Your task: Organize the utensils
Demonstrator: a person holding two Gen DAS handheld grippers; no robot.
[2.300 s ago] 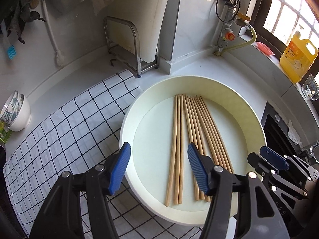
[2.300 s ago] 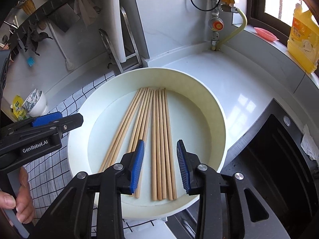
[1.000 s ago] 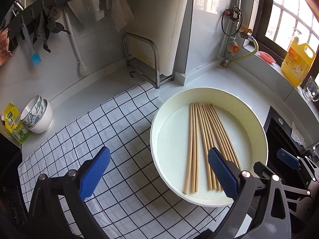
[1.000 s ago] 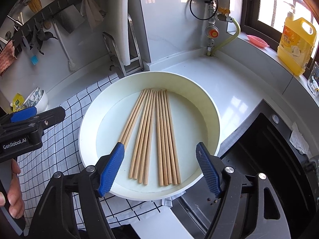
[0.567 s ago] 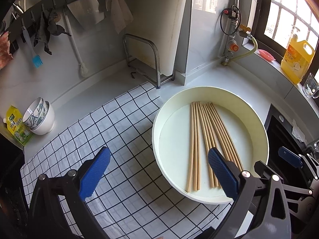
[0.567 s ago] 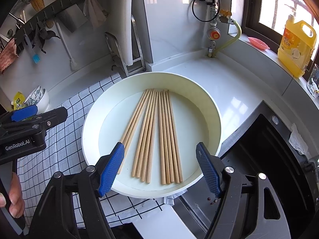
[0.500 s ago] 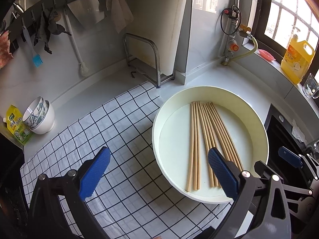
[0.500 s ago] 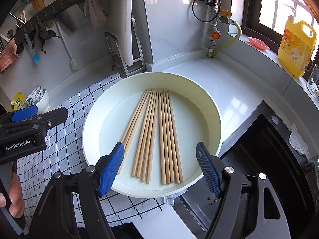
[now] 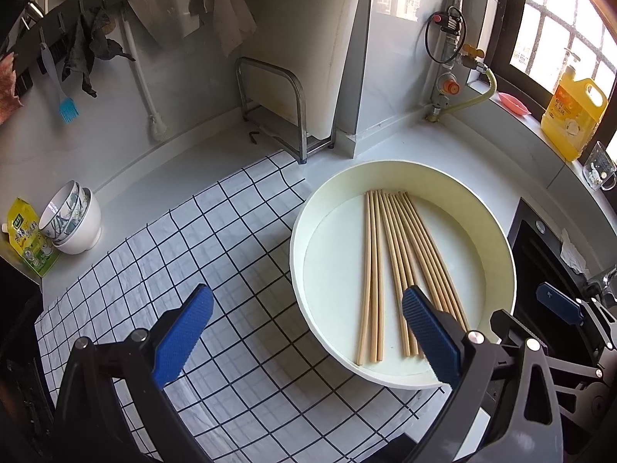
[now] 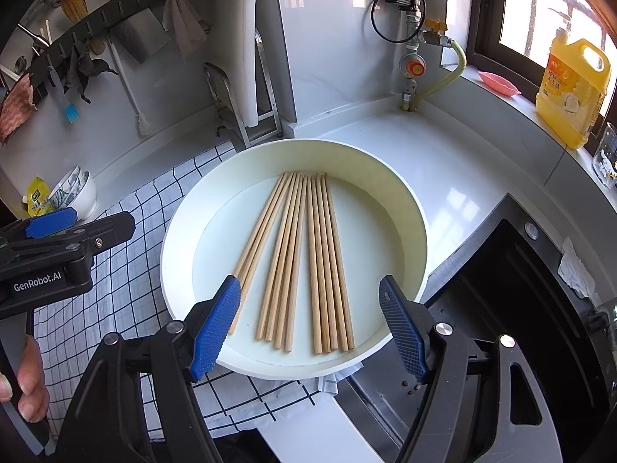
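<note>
Several wooden chopsticks (image 9: pixel 401 266) lie side by side in a round cream tray (image 9: pixel 497 231) on the counter; they also show in the right wrist view (image 10: pixel 308 262), in the same tray (image 10: pixel 412 212). My left gripper (image 9: pixel 304 332) is open and empty, held above the checked cloth at the tray's near left rim. My right gripper (image 10: pixel 308 324) is open and empty, held above the tray's near edge, over the chopstick ends. The left gripper's body shows in the right wrist view (image 10: pixel 58 254), and the right gripper's in the left wrist view (image 9: pixel 559 308).
A checked cloth (image 9: pixel 185 254) covers the counter left of the tray. Stacked bowls (image 9: pixel 73 223) and a yellow packet (image 9: pixel 27 239) stand at far left. A metal rack (image 9: pixel 281 104) stands behind. A black sink (image 10: pixel 520 297) lies right. A yellow detergent jug (image 10: pixel 570 88) stands on the sill.
Both grippers opened wide and pulled back up from the tray since 2.3 s ago. In the last half second nothing has visibly moved.
</note>
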